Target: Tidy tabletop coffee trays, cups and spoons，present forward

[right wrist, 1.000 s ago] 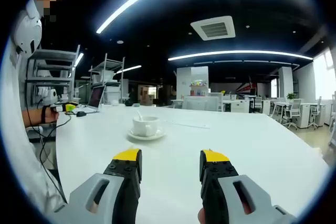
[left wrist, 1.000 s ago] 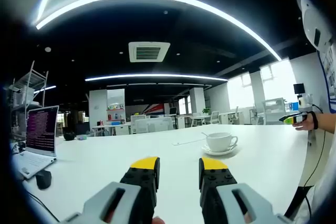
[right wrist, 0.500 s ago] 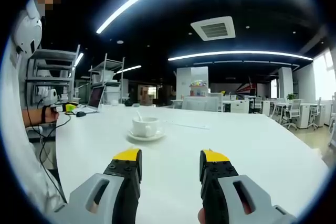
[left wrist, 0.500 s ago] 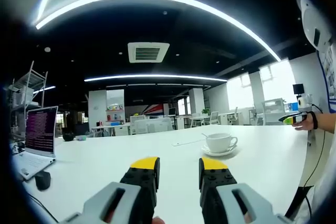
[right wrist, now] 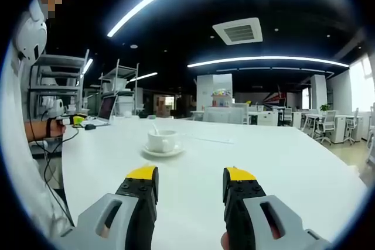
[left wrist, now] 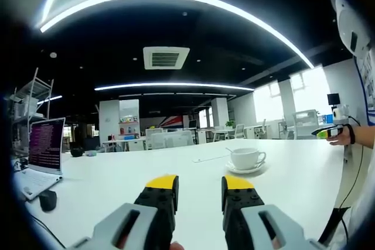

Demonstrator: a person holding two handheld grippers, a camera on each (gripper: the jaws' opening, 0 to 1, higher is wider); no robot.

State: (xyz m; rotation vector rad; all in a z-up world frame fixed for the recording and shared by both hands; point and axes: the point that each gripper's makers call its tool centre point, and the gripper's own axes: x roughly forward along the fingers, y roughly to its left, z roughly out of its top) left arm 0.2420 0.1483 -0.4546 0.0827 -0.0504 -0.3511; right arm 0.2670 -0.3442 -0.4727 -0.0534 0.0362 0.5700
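A white cup [left wrist: 245, 158] stands on a white saucer [left wrist: 244, 170] on the white table, with a spoon [left wrist: 228, 151] leaning in it. In the right gripper view the same cup [right wrist: 162, 141] sits on its saucer [right wrist: 163, 153], spoon [right wrist: 154, 127] sticking up. My left gripper [left wrist: 199, 187] hovers low over the table, open and holding nothing, the cup ahead to its right. My right gripper [right wrist: 190, 178] is open too, the cup ahead to its left. The other gripper's yellow tip [left wrist: 326, 133] shows at the far right of the left gripper view, and the left gripper's tip [right wrist: 76, 120] at the far left of the right one.
A laptop [left wrist: 44, 155] and a mouse [left wrist: 48, 199] sit at the table's left end. A flat white strip [left wrist: 210, 158] lies behind the cup. The person's sleeve [right wrist: 23, 144] borders the table edge. Shelving [right wrist: 61, 89] and office desks [right wrist: 275, 118] stand beyond.
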